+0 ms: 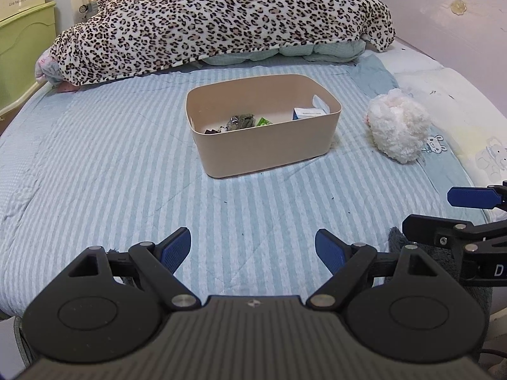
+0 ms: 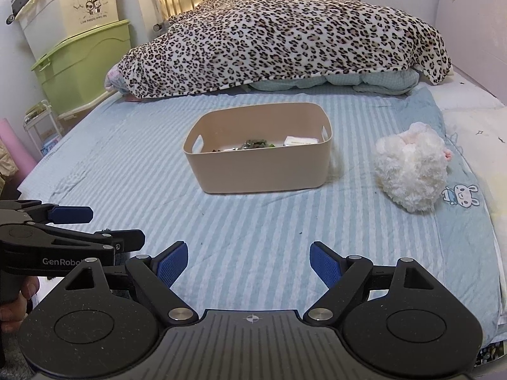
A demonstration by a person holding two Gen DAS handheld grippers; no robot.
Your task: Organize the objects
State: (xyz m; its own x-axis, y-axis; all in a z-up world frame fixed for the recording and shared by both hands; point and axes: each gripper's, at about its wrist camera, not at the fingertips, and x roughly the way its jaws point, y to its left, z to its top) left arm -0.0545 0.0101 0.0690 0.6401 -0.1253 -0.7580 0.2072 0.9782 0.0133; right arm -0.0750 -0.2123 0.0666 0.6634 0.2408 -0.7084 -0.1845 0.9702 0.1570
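A beige plastic bin [image 1: 269,145] stands on the striped blue bed sheet [image 1: 111,158]; it also shows in the right wrist view [image 2: 263,171]. Inside lie a small white and blue box [image 1: 309,113], a dark crumpled packet [image 1: 242,121] and a green wrapper [image 1: 263,122]. A white fluffy plush toy [image 1: 397,126] lies on the sheet to the right of the bin, also seen in the right wrist view [image 2: 412,166]. My left gripper [image 1: 253,250] is open and empty, low over the near sheet. My right gripper [image 2: 248,261] is open and empty beside it.
A leopard-print blanket [image 2: 279,38] is heaped across the far end of the bed over a pale quilt [image 2: 364,80]. Green [image 2: 82,66] and cream [image 2: 69,3] storage boxes stack at the left. A wall [image 1: 459,15] runs along the right side.
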